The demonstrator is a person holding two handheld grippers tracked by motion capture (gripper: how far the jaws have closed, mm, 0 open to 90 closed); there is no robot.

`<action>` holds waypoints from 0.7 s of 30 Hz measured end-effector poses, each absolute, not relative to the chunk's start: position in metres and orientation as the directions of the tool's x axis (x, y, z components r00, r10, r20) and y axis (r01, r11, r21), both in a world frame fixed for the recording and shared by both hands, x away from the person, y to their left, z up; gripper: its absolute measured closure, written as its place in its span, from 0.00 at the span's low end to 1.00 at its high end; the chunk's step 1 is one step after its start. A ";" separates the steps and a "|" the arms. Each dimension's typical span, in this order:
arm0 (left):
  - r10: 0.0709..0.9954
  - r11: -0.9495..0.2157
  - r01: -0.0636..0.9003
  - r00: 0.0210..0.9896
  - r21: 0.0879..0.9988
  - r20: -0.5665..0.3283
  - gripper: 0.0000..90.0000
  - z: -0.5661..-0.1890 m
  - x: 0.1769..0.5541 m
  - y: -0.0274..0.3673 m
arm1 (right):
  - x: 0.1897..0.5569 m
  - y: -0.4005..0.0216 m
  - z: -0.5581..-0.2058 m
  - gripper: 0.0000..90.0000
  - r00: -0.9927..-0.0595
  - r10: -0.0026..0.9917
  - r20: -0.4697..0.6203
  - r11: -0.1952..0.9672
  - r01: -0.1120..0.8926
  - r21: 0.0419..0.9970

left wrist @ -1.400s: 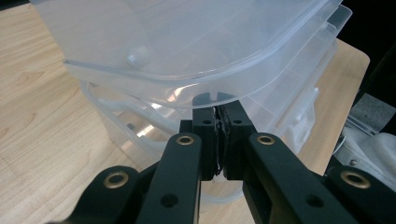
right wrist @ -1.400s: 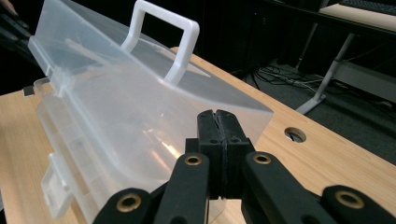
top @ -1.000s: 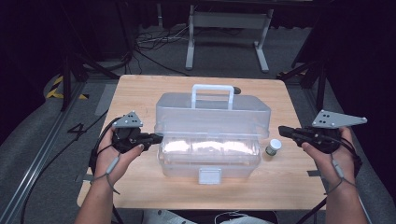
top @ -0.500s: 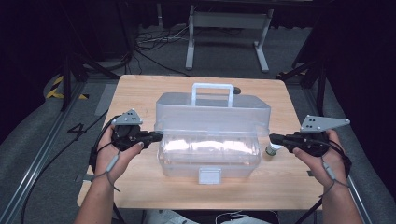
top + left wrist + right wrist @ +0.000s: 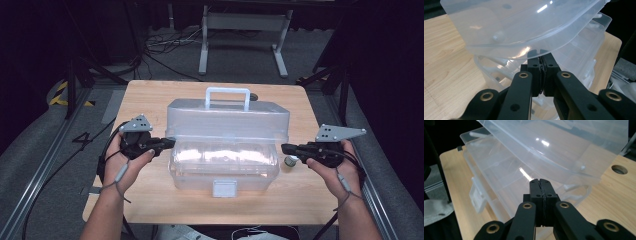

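1. Mid-tabletop (image 5: 150, 95): clear plastic box (image 5: 225, 170), its lid (image 5: 227, 120) raised and tilted back, handle (image 5: 227, 97) up.
2. My left tool (image 5: 170, 142), jaws together, empty, tip under the lid's left rim (image 5: 506, 50).
3. My right tool (image 5: 286, 148), jaws pressed together, empty, just off the box's right end, near the small jar (image 5: 290, 161).
4. Step, I'd say: opening the lid. Next: right tip under the rim, lift both ends evenly.

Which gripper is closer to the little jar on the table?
Right. The right gripper is just above and beside the little jar, at the clear box's right end. The left gripper is at the box's far, left end.
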State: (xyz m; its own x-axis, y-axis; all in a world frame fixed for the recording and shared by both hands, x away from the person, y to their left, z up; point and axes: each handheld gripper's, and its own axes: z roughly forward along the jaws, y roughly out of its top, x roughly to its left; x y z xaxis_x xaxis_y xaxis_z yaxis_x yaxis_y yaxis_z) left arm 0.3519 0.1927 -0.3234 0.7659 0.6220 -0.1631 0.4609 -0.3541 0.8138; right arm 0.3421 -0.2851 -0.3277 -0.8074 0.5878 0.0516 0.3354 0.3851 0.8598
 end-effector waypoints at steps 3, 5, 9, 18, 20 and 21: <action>0.620 -0.344 0.455 0.767 0.822 -0.165 0.97 -0.324 0.353 0.192 | 0.344 -0.284 -0.330 1.00 -0.798 0.600 0.053 0.349 0.321 0.880; 0.623 -0.338 0.452 0.765 0.826 -0.164 0.97 -0.323 0.354 0.192 | 0.346 -0.283 -0.331 1.00 -0.792 0.610 0.041 0.335 0.304 0.892; 0.629 -0.328 0.441 0.762 0.836 -0.155 0.97 -0.321 0.355 0.192 | 0.347 -0.281 -0.330 1.00 -0.784 0.620 0.029 0.324 0.289 0.901; 0.641 -0.300 0.426 0.753 0.854 -0.151 0.97 -0.317 0.361 0.191 | 0.353 -0.282 -0.329 1.00 -0.767 0.642 0.025 0.291 0.274 0.917; 0.645 -0.301 0.424 0.750 0.855 -0.145 0.97 -0.316 0.362 0.190 | 0.355 -0.281 -0.329 1.00 -0.762 0.647 0.024 0.281 0.268 0.921; 0.648 -0.298 0.422 0.748 0.856 -0.143 0.97 -0.315 0.363 0.190 | 0.356 -0.281 -0.329 1.00 -0.761 0.648 0.021 0.281 0.264 0.923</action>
